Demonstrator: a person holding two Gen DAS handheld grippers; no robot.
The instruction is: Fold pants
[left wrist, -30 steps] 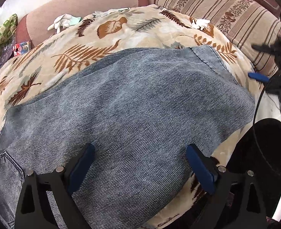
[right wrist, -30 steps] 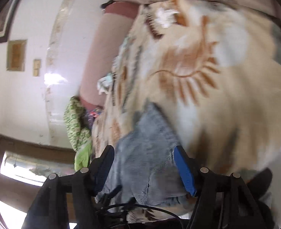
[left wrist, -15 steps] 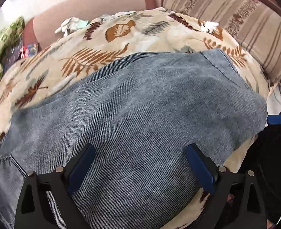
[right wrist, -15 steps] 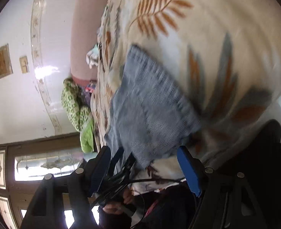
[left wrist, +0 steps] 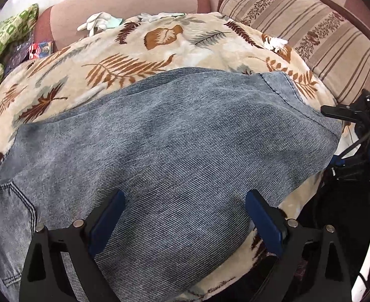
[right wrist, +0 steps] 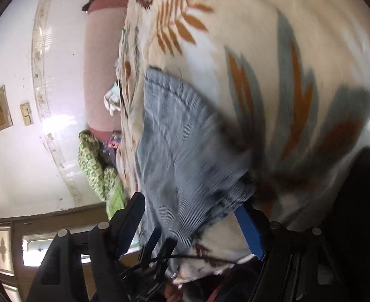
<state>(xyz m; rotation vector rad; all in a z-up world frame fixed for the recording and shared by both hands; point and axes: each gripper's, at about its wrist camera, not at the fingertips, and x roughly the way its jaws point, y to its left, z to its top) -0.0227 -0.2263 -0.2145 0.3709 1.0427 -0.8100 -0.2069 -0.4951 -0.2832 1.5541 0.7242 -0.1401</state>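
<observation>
Grey-blue denim pants lie spread across a leaf-patterned blanket on a sofa. Their hem end is at the right and a pocket seam at the lower left. My left gripper is open, with its blue pads just above the pants' near part, holding nothing. In the blurred, rotated right wrist view the pants' hem end lies between the spread fingers of my right gripper, which is open. The right gripper also shows at the pants' right edge in the left wrist view.
A striped cushion stands behind the blanket at the right. White gloves lie on the pink sofa arm. A green patterned cloth lies at the far left. A white wall and a wooden door are in the right wrist view.
The right gripper has swung round and come in to the pants' hem end. The left gripper has stayed over the pants with little change.
</observation>
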